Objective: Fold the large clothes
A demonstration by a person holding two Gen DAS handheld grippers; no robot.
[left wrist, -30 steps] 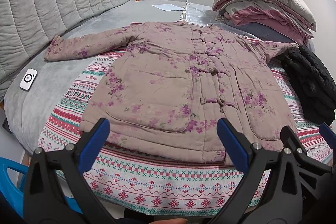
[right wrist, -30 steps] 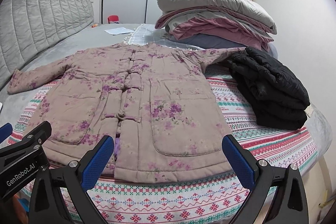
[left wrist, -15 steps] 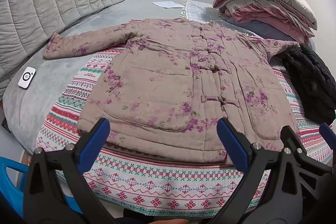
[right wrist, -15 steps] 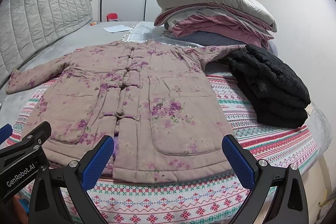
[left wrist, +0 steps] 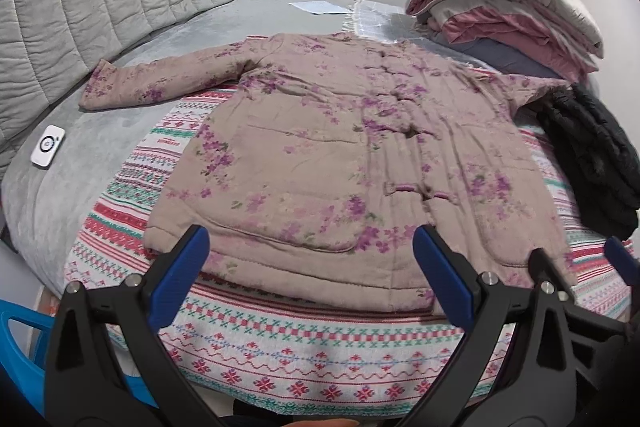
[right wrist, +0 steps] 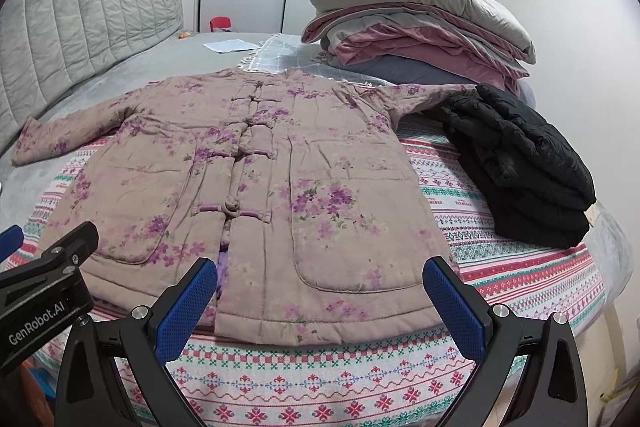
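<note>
- The floral padded coat (left wrist: 320, 155) lies flat and buttoned, front up, on the patterned blanket (left wrist: 304, 347) across the bed, filling the centre of both frames, sleeves spread out.
- Folding looks not yet begun; this reads as the approach to the hem.
- The left gripper (left wrist: 308, 269) and the right gripper (right wrist: 320, 297) both hover at the lower edge, fingers spread wide, holding nothing.
- Next move, I'd judge: pinch the hem corners or a sleeve, then bring it inward.
- "GenRobot.AI" is printed on the left gripper at lower left of the right view; the blanket's small lettering is unreadable.
</note>
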